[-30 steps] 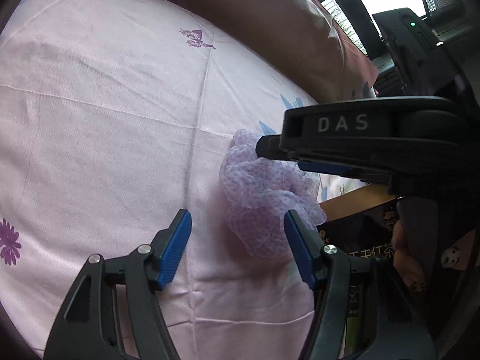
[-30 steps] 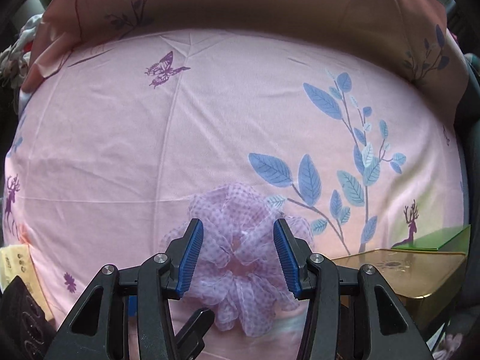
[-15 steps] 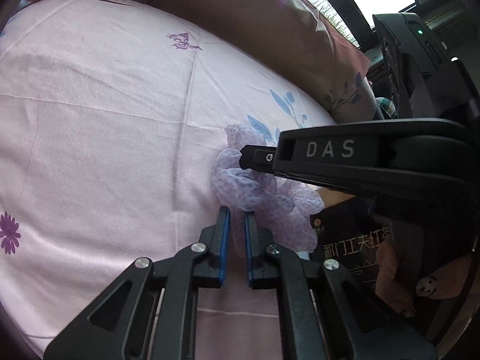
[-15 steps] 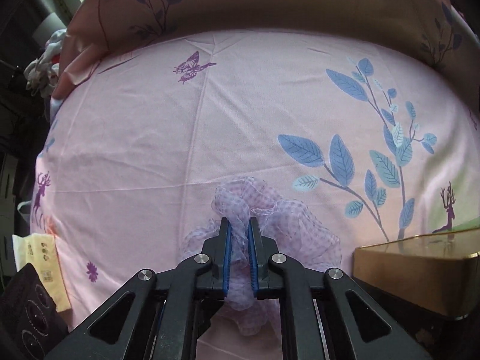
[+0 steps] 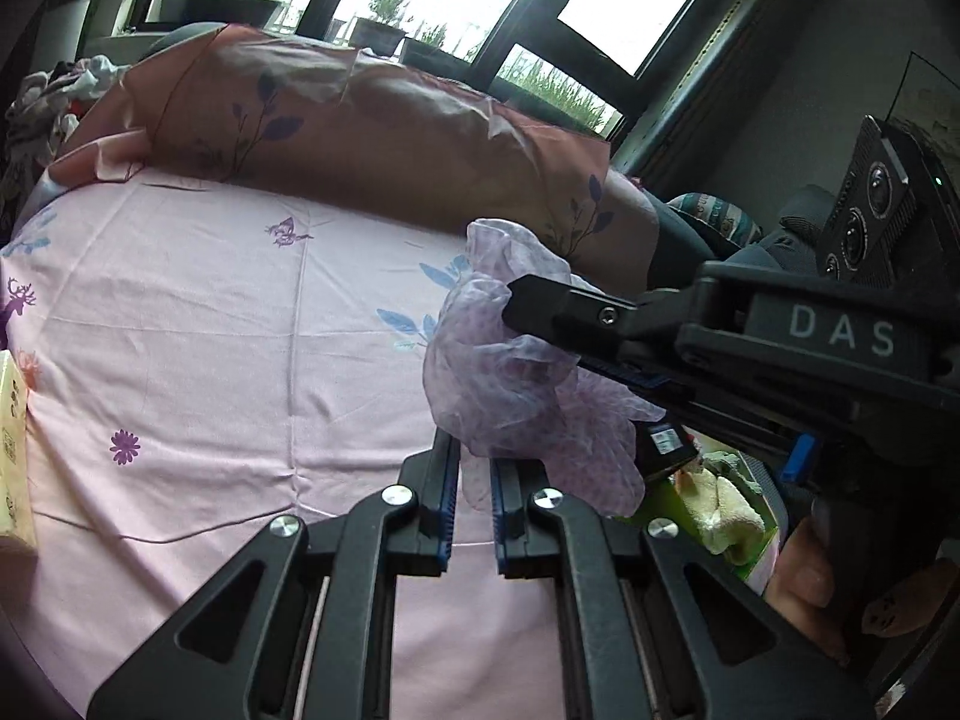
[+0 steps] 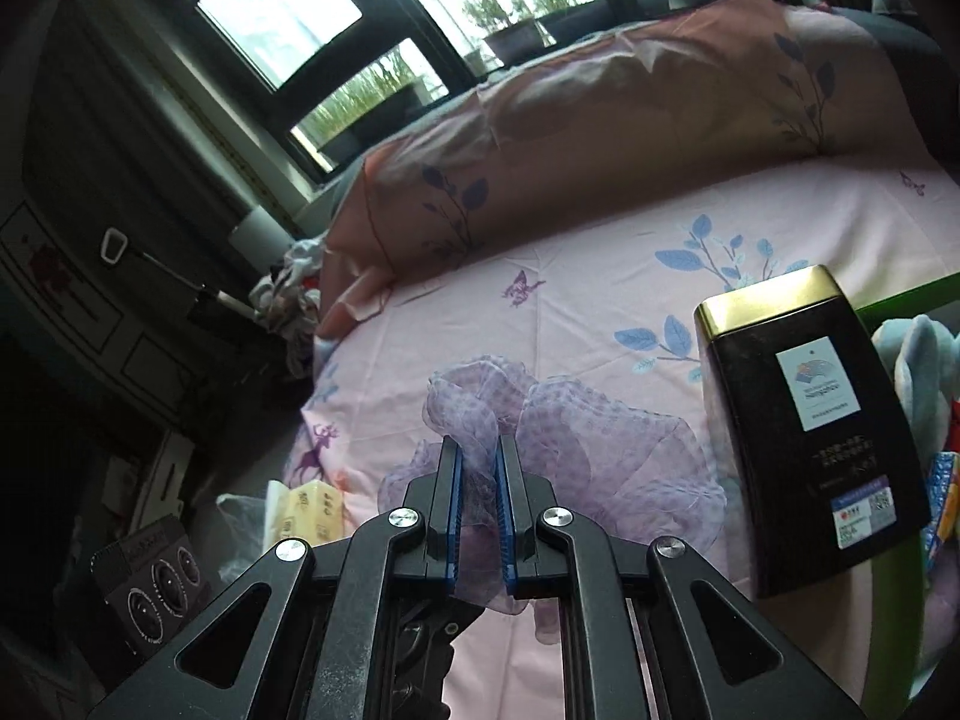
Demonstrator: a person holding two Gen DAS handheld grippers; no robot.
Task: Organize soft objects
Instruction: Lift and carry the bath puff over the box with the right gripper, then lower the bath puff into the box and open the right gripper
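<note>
Now both tools are clenched on the sheer lilac dotted fabric scrunchie (image 5: 510, 372), where a second ago both stood open around it on the bed; it has since been lifted clear of the pink printed bedsheet (image 5: 210, 360); pickup is judged complete. Left tool (image 5: 474, 498) pinches its lower frill; right tool (image 6: 477, 480) pinches a fold from the opposite side.
</note>
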